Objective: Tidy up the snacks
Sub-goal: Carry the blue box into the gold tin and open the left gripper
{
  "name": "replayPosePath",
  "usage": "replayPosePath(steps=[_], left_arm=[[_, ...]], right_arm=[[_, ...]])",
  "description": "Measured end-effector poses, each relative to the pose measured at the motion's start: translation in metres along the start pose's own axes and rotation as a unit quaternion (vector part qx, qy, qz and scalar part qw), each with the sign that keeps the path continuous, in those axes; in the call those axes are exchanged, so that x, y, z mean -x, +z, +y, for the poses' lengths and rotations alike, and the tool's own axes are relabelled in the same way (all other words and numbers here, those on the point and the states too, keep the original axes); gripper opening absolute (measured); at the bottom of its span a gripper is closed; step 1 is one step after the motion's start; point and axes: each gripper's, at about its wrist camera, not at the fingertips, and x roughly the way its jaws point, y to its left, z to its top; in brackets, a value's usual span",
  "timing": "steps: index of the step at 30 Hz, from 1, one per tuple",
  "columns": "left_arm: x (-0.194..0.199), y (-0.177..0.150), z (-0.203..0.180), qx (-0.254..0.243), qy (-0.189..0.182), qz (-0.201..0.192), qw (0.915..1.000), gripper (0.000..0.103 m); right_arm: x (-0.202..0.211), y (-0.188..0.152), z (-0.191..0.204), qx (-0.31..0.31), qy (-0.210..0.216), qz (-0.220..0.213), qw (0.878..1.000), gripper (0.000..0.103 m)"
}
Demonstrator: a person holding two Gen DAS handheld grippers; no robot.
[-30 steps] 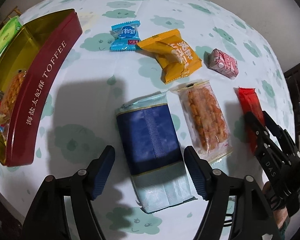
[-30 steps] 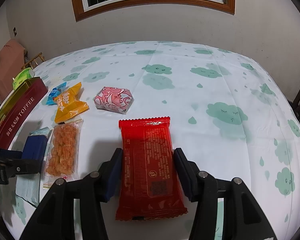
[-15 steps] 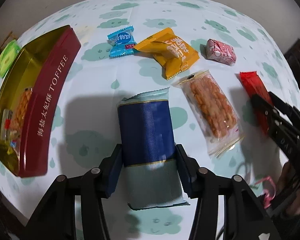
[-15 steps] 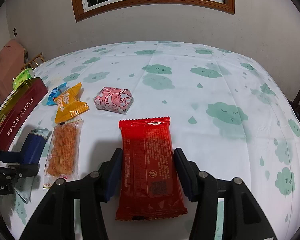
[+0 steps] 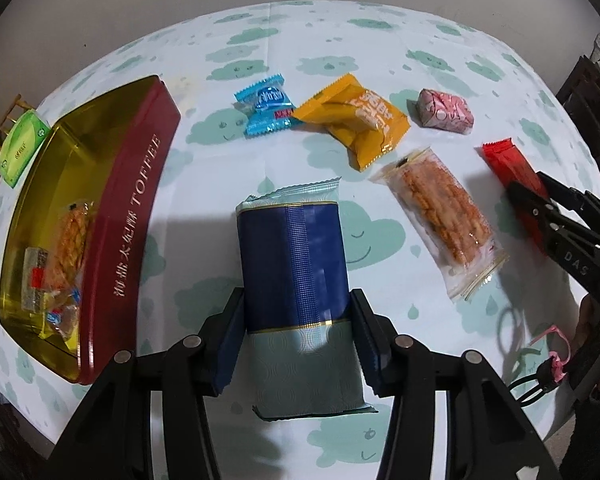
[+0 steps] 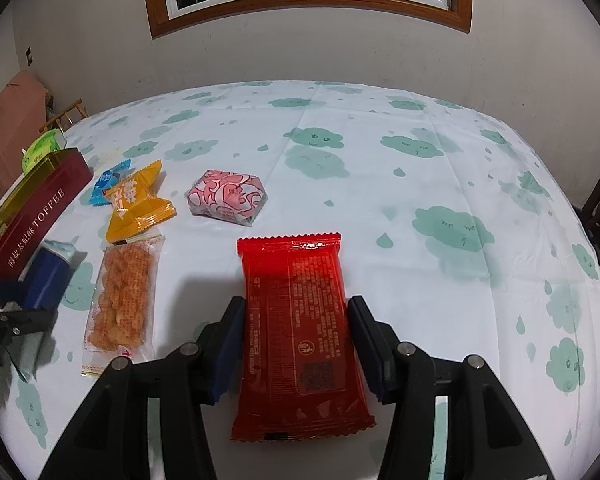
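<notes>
Navy and pale-teal foil filled the middle of your left wrist view: the blue packet (image 5: 296, 276) sat between the pads of your left gripper (image 5: 297, 344), whose jaws had just been closing and now pressed on both of its long edges, clenched on it above the cloud-print tabletop (image 5: 340, 32). From that packet, the open toffee tin (image 5: 140, 216) lay at nine o'clock, with a few wrapped snacks already lying in its gold interior, and a green packet (image 5: 22, 146) sat beyond the tin's far corner at about ten o'clock. A light blue candy (image 5: 266, 106) lay at twelve o'clock, touching the yellow packet (image 5: 358, 120) at one o'clock; the pink wrapped sweet (image 5: 444, 112) lay further round, apart from both. The clear packet of orange crackers (image 5: 444, 216) lay just beside the blue packet at three o'clock. In your right wrist view, your right gripper (image 6: 296, 344) had its jaws on either side of the red packet (image 6: 300, 332), which lay flat on the tabletop; the left pad looked in contact, the right showed a slight gap, so I could not tell whether you gripped it.
</notes>
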Motion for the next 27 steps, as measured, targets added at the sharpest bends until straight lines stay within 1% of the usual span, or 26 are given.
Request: replayPosePath(steps=[8, 12, 15, 21, 27], left_arm=[[0.017, 0.007, 0.019, 0.012, -0.003, -0.019, 0.9997, 0.046], [0.031, 0.012, 0.039, 0.018, 0.015, -0.044, 0.9987, 0.046], [0.039, 0.017, 0.062, 0.036, 0.021, -0.054, 0.9977, 0.046], [0.046, 0.023, 0.118, 0.072, 0.053, -0.066, 0.9938, 0.046], [0.041, 0.024, 0.172, 0.108, 0.07, -0.059, 0.9899, 0.046]], right_arm=[[-0.001, 0.0, 0.003, 0.008, -0.01, 0.002, 1.0, 0.054], [-0.001, 0.0, 0.003, 0.009, -0.012, 0.002, 1.0, 0.054], [-0.001, 0.0, 0.004, 0.01, -0.012, 0.002, 1.0, 0.054], [-0.001, 0.0, 0.004, 0.011, -0.014, 0.003, 1.0, 0.054], [-0.001, 0.0, 0.004, 0.011, -0.014, 0.003, 1.0, 0.054]])
